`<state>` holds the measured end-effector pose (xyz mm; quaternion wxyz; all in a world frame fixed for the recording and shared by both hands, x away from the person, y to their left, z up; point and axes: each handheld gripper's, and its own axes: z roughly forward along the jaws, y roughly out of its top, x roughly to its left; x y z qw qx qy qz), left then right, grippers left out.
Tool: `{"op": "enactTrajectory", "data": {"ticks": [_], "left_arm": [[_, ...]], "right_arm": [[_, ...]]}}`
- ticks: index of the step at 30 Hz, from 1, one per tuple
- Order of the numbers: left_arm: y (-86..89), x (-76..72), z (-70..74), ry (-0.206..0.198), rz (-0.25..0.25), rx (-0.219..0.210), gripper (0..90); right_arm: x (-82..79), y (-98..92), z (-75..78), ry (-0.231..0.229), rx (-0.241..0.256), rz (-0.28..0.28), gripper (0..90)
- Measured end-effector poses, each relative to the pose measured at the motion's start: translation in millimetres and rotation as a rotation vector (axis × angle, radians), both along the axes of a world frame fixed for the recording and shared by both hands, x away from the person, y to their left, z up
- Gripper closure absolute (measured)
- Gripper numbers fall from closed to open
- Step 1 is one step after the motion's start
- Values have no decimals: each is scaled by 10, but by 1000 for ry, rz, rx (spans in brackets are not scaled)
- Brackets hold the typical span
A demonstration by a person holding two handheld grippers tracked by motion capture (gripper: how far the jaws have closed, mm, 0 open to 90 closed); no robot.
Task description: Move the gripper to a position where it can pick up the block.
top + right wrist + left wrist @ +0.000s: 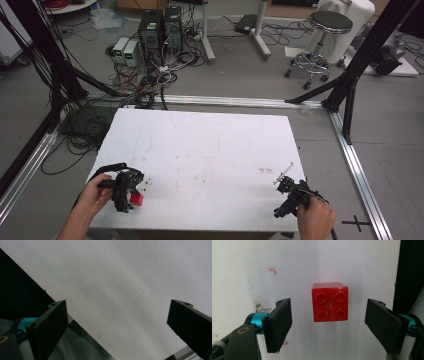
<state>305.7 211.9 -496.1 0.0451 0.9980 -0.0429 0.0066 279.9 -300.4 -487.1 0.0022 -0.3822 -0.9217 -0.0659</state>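
Left gripper (329, 322) is lined up over the red brick (330, 302), jaws spread wide with the brick sitting between them, studs facing the camera, clear daylight on both sides. Nothing pinched yet. This reads as the approach to a pick: the gripper is centred and squared to the brick's flat sides, and what the next move calls for, I'd judge, is a straight advance until the pads flank the block, then a close on its two side faces.

From the high view, the brick (136, 199) lies on the white desk (210, 150) near the front-left corner, just beside the left gripper (124, 192). That's tight country: the desk's front edge is close on the person's side and the left edge is not far off either (a nudge that way could send the brick toward the drop). Open room lies forward and to the right, a broad bare stretch of desk.

Over on the far side, the right gripper (292, 196) hangs near the front-right corner, well apart from the brick. Its own view has the jaws spread wide with nothing between them, and the desk edge runs diagonally beneath.
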Motion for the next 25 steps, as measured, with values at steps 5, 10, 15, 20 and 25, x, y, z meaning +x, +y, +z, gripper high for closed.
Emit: {"op": "enactTrajectory", "data": {"ticks": [5, 10, 15, 20, 25], "left_arm": [[-31, -9, -62, -1, -2, 16, 222], [-46, -14, -101, -2, -2, 22, 222], [-38, -6, -138, 0, 14, 27, 222], [-35, -9, -134, -2, 10, 26, 222], [-33, -21, -124, -4, 8, 21, 222]], "right_arm": [[3, 7, 2, 5, -4, 1, 29], [-1, 4, -1, 3, -1, -3, 29], [0, 0, -2, -1, 1, 1, 29], [3, 10, 2, 3, -3, 0, 28], [3, 13, 2, 6, -1, 1, 29]]}}
